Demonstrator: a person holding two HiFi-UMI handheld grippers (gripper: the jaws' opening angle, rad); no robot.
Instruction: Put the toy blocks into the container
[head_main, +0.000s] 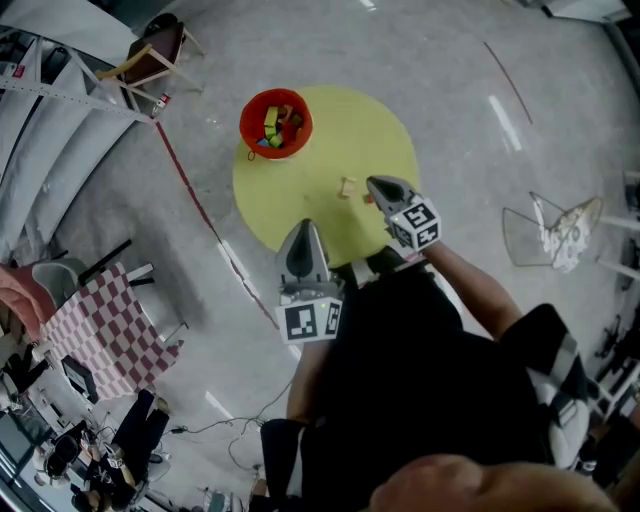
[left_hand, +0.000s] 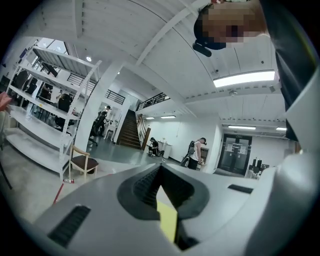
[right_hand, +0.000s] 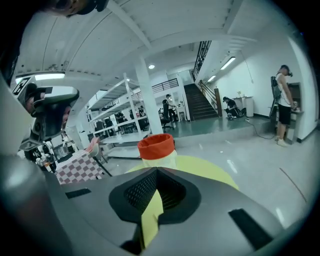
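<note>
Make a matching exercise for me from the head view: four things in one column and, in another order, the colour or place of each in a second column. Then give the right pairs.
Things
1. container
2. table
3. loose block
4. checked cloth

Colour or place
A. yellow and round
B. red and white, off the table, at the picture's left
C. orange-red, at the table's far edge, blocks inside
D. pale, on the table top near the right gripper

Pairs: 1-C, 2-A, 3-D, 4-B

Grey left gripper (head_main: 303, 228) and right gripper (head_main: 376, 184), each with a black-and-white marker cube (head_main: 312, 320); black top (head_main: 400, 370).
</note>
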